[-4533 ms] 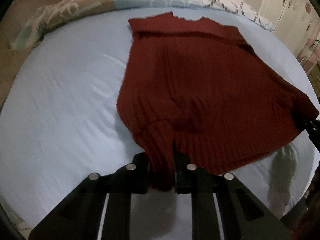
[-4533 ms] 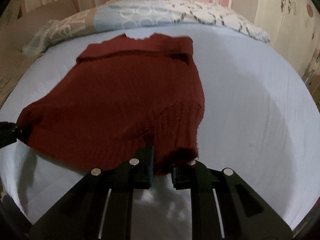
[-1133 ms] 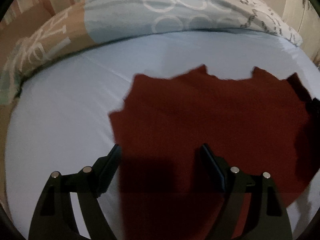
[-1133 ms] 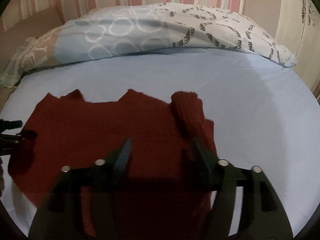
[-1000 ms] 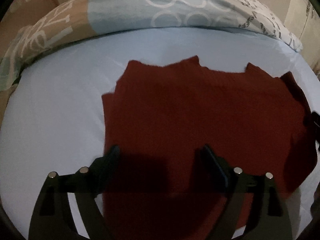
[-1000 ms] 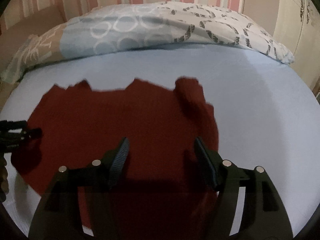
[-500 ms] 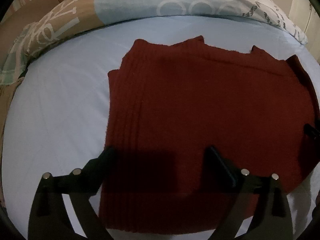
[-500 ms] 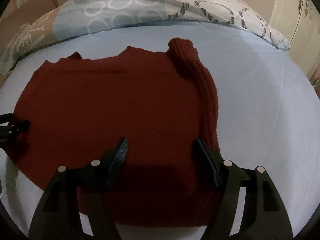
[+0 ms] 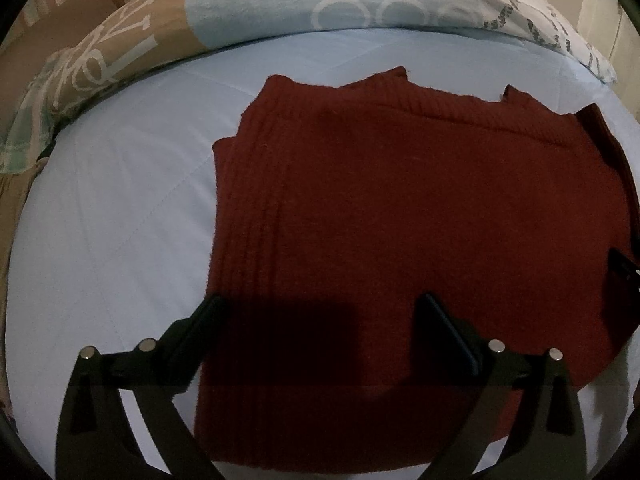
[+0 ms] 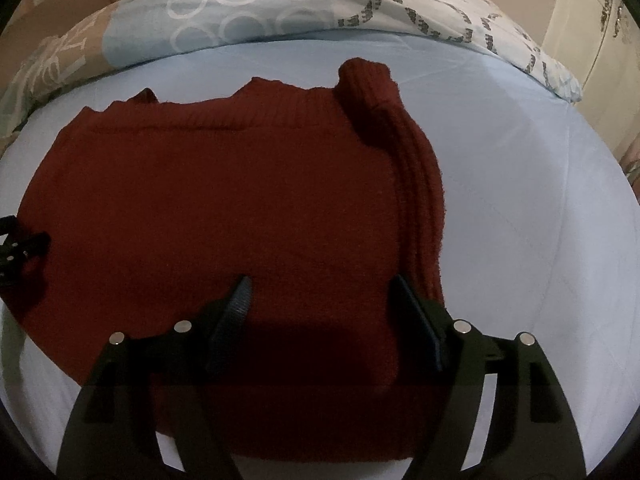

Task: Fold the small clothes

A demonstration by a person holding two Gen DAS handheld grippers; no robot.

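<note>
A dark red knitted sweater (image 9: 400,208) lies folded in half on the light blue bed sheet (image 9: 112,216), its ribbed edges stacked along the left side. In the right wrist view the sweater (image 10: 224,200) has a sleeve cuff (image 10: 368,88) curled up at its far right corner. My left gripper (image 9: 320,304) hovers over the sweater's near left part, jaws opening, with nothing pinched between them. My right gripper (image 10: 320,280) hovers over the near right part, jaws also opening and free of the cloth. Each gripper shows at the edge of the other's view.
A patterned duvet (image 10: 280,4) in blue, beige and white lies across the back of the bed. Behind it is a pink striped wall. A cream cabinet (image 10: 592,32) stands at the far right. Bare sheet (image 10: 540,220) lies on both sides of the sweater.
Both grippers held the sweater's hem earlier, carried it over toward the collar and let go. Their jaws now stand wider and the sweater lies flat, folded in half.
</note>
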